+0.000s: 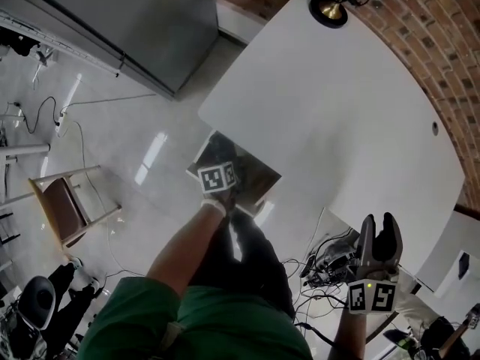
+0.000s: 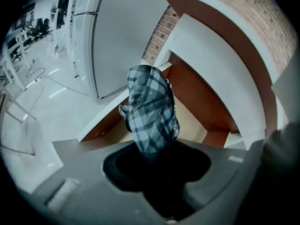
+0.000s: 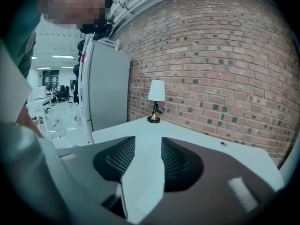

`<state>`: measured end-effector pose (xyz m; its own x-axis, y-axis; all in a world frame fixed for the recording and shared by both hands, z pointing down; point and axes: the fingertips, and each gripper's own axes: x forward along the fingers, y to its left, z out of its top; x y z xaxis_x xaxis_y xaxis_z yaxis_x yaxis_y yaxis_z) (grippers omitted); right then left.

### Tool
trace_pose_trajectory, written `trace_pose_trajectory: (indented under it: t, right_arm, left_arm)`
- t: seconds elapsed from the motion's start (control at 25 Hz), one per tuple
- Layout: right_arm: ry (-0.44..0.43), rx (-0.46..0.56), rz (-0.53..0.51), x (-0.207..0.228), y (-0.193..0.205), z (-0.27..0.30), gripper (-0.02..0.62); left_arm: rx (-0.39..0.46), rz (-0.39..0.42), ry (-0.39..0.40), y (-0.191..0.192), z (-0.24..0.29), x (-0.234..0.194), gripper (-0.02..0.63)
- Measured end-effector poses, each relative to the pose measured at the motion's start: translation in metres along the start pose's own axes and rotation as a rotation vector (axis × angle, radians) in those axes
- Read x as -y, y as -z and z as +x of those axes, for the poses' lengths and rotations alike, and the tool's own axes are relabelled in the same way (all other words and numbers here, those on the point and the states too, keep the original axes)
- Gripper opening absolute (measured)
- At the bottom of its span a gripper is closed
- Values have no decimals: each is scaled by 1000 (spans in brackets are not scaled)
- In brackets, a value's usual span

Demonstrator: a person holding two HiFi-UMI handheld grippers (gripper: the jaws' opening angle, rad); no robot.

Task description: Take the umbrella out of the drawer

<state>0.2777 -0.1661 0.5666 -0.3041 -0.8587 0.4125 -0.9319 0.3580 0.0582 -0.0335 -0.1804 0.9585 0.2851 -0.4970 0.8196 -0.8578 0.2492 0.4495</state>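
umbrella [image 2: 151, 111] first: where is it?

me: clenched in my left gripper [image 2: 152, 146], the plaid bundle sticking out of the jaws toward twelve o'clock, over the open drawer [image 2: 206, 121]. i can't tell whether its far end is clear of the drawer's front.

and your other one?

me: my right gripper [image 3: 148, 146] is released, nothing between its jaws. in the head view it is well apart at five o'clock of the drawer, and it points over the table [image 3: 187, 132] toward the lamp [image 3: 155, 102] at twelve.

what could go wrong?

me: i'd guess i grip loose fabric near one end, so the bundle may slide out and drop into the drawer. a tilted lift could also snag the far end on the table edge at two o'clock.
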Motion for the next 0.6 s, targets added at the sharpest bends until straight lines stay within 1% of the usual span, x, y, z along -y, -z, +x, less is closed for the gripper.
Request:
trace_pose_trajectory:
  t: [0.08,0.24,0.44,0.52,0.6]
  right_arm:
    - [-9,15,7,-4,-16,-3,173]
    - [-24,52,26,-15,-48,-7,172]
    - [-26,101,29,-26,-88,-15,172]
    - [-19,119,34,-27,-102,-21,172]
    - [-12,138,44,-28,-115,-26,172]
  left_arm:
    - [11,-11,15,-5,-23,2,163]
    - [34,7,39,-21,-71,3,164]
    - [63,10,38,-45,-130,-7,164]
    - [67,56,48,-55,-152,-5,165]
    - [74,139,69,-68,-174,2,166]
